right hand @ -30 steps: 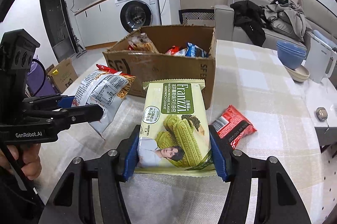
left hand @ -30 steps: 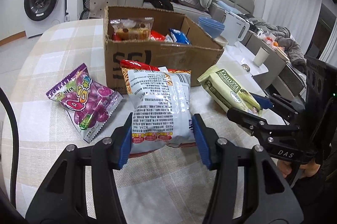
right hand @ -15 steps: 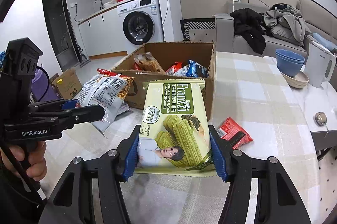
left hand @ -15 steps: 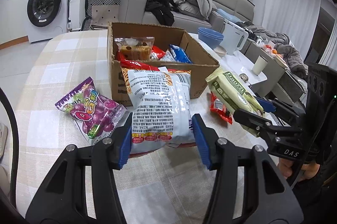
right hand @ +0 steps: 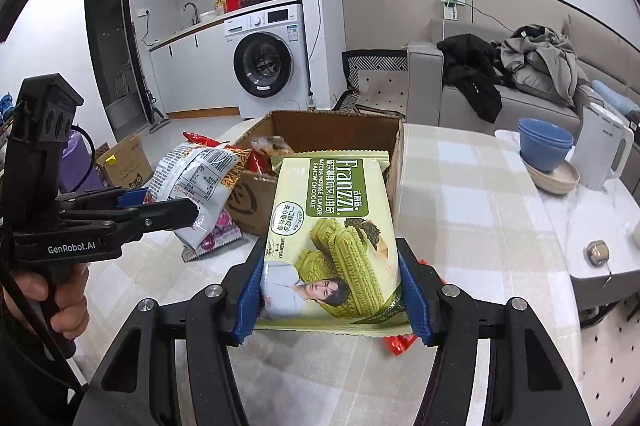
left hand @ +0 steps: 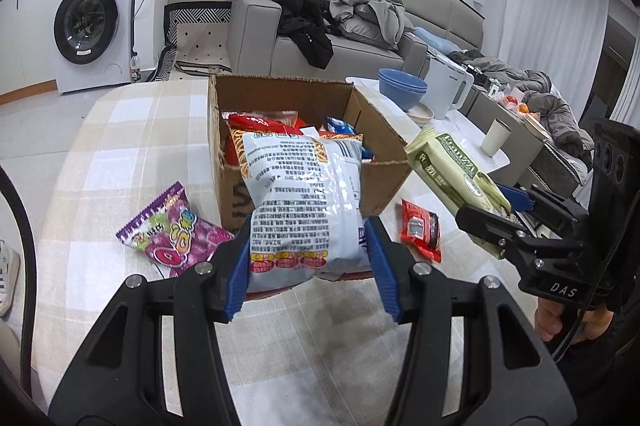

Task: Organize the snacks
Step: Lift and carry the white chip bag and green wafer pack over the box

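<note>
Snack bags sit clamped in both claws: the left gripper (left hand: 308, 268) grips a white chip bag (left hand: 304, 193), the right gripper (right hand: 330, 296) a green cookie pack (right hand: 332, 238), both raised just before the cardboard box (left hand: 384, 149).

Both packets now ride higher than a second ago. The white chip bag (left hand: 304, 201) overlaps the cardboard box (left hand: 372, 129) opening, and the matcha cookie pack (right hand: 332, 238) reaches its rim.
</note>
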`<state>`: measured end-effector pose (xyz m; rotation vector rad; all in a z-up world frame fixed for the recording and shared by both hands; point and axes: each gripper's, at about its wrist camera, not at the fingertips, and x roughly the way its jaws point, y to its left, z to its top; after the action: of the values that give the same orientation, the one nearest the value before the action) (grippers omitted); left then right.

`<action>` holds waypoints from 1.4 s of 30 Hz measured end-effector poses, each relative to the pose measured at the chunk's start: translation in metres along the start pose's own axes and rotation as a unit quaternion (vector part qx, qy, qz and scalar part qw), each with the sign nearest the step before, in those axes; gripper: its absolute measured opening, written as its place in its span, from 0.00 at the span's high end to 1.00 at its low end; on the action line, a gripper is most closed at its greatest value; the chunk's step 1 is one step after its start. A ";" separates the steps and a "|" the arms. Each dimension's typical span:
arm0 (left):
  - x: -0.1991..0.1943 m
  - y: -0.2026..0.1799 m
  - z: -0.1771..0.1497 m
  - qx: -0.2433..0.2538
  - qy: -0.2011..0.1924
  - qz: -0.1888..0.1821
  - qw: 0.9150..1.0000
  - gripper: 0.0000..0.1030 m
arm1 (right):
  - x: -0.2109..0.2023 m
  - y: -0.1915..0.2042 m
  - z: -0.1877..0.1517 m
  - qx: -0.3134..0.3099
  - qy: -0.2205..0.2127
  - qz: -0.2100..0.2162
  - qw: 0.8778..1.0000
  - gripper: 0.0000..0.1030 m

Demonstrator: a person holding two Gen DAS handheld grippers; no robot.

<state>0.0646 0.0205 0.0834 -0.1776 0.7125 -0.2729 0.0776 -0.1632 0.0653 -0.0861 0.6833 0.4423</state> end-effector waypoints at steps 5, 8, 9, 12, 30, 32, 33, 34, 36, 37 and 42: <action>-0.007 0.001 0.012 0.001 -0.005 0.006 1.000 0.52 | 0.003 -0.001 0.013 0.002 -0.007 0.003 1.000 0.41; -0.008 0.000 0.021 0.001 -0.007 0.007 1.000 0.51 | 0.006 -0.001 0.021 0.000 -0.010 0.003 1.000 0.41; -0.006 -0.001 0.025 0.002 -0.007 0.007 1.000 0.52 | 0.007 -0.001 0.024 0.000 -0.011 0.004 1.000 0.41; -0.006 -0.002 0.037 0.003 -0.011 0.010 1.000 0.51 | 0.012 -0.002 0.031 0.005 -0.013 0.007 1.000 0.41; 0.026 0.005 0.096 -0.003 -0.014 0.022 1.000 0.51 | 0.040 -0.006 0.066 0.009 -0.007 -0.002 1.000 0.41; 0.031 0.006 0.099 -0.002 -0.014 0.024 1.000 0.51 | 0.044 -0.006 0.069 0.010 -0.007 -0.003 1.000 0.41; 0.033 0.006 0.101 -0.002 -0.013 0.026 1.000 0.51 | 0.045 -0.006 0.070 0.011 -0.007 -0.003 1.000 0.41; 0.036 0.007 0.103 -0.002 -0.012 0.027 1.000 0.51 | 0.047 -0.006 0.071 0.012 -0.006 -0.004 1.000 0.41; 0.042 0.009 0.107 -0.002 -0.011 0.030 0.999 0.51 | 0.049 -0.006 0.073 0.012 -0.005 -0.005 1.000 0.41; 0.046 0.010 0.111 -0.002 -0.010 0.032 0.999 0.51 | 0.051 -0.006 0.075 0.012 -0.004 -0.005 1.000 0.41; 0.064 0.012 0.124 -0.001 -0.003 0.039 0.999 0.51 | 0.060 -0.009 0.079 0.014 0.002 -0.006 1.000 0.41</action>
<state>0.1952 0.0205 0.1329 -0.1525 0.7115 -0.1963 0.1700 -0.1322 0.0885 -0.0643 0.6916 0.4210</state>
